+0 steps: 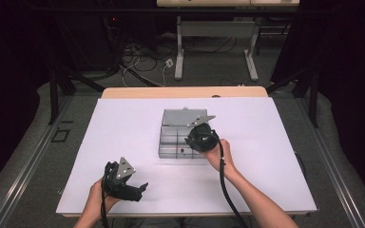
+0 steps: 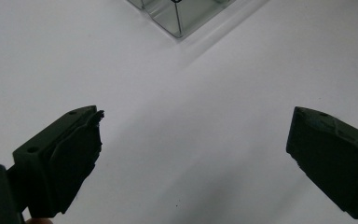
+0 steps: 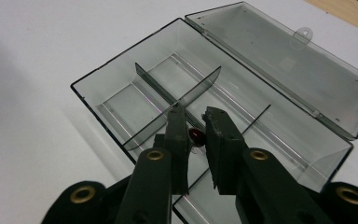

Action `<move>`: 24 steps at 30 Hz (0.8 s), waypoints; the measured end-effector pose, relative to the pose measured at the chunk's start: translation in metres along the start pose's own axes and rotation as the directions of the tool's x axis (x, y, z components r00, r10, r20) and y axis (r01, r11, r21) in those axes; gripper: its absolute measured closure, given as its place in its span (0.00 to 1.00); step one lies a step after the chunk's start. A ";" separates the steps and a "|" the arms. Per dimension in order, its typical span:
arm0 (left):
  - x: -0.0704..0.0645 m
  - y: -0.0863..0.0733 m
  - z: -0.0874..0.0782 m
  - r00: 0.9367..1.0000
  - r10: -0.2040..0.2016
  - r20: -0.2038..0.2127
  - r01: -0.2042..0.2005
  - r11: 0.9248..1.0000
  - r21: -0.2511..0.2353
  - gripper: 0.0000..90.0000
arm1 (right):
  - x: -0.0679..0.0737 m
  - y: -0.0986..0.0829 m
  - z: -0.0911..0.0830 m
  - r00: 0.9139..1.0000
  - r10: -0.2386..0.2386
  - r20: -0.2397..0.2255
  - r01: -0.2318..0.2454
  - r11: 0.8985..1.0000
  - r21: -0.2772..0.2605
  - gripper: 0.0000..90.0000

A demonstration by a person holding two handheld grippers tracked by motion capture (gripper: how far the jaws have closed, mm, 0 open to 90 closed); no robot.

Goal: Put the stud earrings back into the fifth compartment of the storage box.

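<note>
Right gripper (image 3: 196, 122), jaws nearly closed around a small red bead (image 3: 196, 136), dips into the open clear compartment box (image 3: 121, 77) mid-table; next, a clean lift. Left gripper (image 2: 193, 140) waits wide near the front edge.

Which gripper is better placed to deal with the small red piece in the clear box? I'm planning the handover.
Right. The right gripper hangs over the open compartment box, jaws nearly closed around the red piece. The left gripper sits apart, jaws wide open.
</note>
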State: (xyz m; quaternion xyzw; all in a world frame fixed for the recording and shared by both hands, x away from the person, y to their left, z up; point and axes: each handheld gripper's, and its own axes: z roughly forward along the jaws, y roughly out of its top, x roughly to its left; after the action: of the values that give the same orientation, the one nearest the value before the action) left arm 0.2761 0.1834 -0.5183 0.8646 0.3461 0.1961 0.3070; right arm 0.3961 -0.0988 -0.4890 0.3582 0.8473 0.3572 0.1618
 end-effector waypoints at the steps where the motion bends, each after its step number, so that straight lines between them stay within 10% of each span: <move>1: 0.000 0.000 0.000 1.000 0.000 0.000 0.000 1.000 0.000 0.04 | 0.001 0.000 0.001 1.000 0.010 -0.002 -0.010 1.000 0.006 0.89; 24: 0.001 0.000 -0.001 1.000 0.001 0.013 -0.001 1.000 0.005 0.04 | 0.008 0.001 0.016 1.000 -0.020 -0.023 0.021 0.998 0.059 0.70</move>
State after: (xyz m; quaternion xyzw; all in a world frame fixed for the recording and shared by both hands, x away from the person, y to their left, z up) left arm 0.2761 0.1843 -0.5176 0.8670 0.3440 0.1896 0.3068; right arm 0.3991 -0.0844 -0.5000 0.3500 0.8630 0.3342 0.1452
